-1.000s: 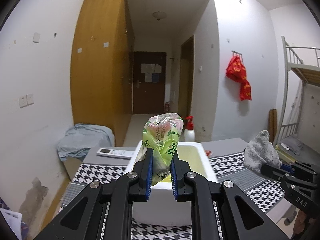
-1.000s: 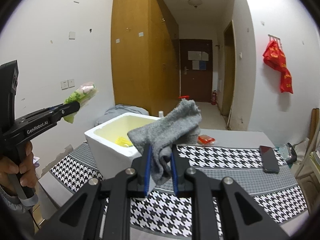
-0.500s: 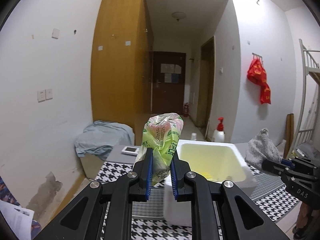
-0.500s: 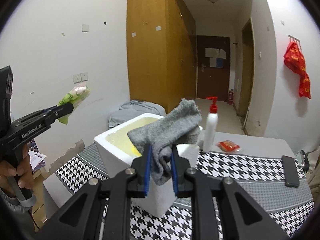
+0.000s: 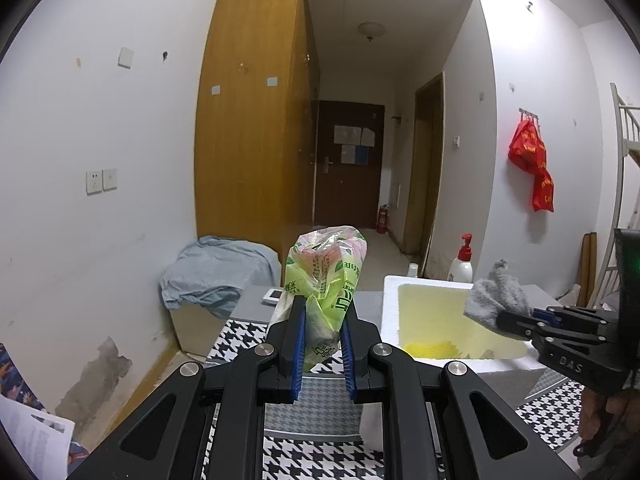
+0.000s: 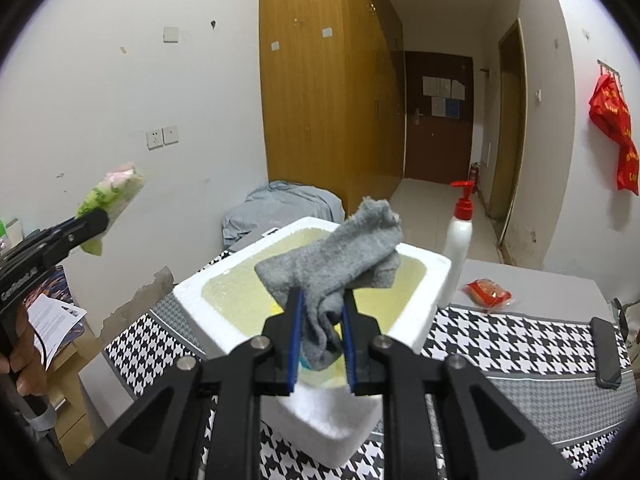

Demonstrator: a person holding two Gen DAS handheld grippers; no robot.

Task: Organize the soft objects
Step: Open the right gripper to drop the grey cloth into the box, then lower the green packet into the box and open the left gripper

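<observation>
My left gripper [image 5: 323, 344] is shut on a green and pink plastic packet [image 5: 325, 276] and holds it in the air, left of the white foam box [image 5: 390, 308]. The packet also shows in the right wrist view [image 6: 112, 200]. My right gripper [image 6: 320, 344] is shut on a grey sock [image 6: 340, 264] and holds it over the foam box [image 6: 424, 312]. The sock also shows in the left wrist view [image 5: 494, 298] above the box's right side. Something yellow [image 5: 430, 347] lies on the box floor.
The box stands on a table with a houndstooth cloth [image 6: 500, 344]. A white pump bottle with a red top [image 6: 458, 236], a red snack packet [image 6: 488, 291] and a dark phone [image 6: 606, 352] are on the table. A remote [image 5: 273, 295] lies at its far end.
Both grippers have moved: the left one swung further left of the box with the packet. The right one came forward with the sock, now over the box opening.
</observation>
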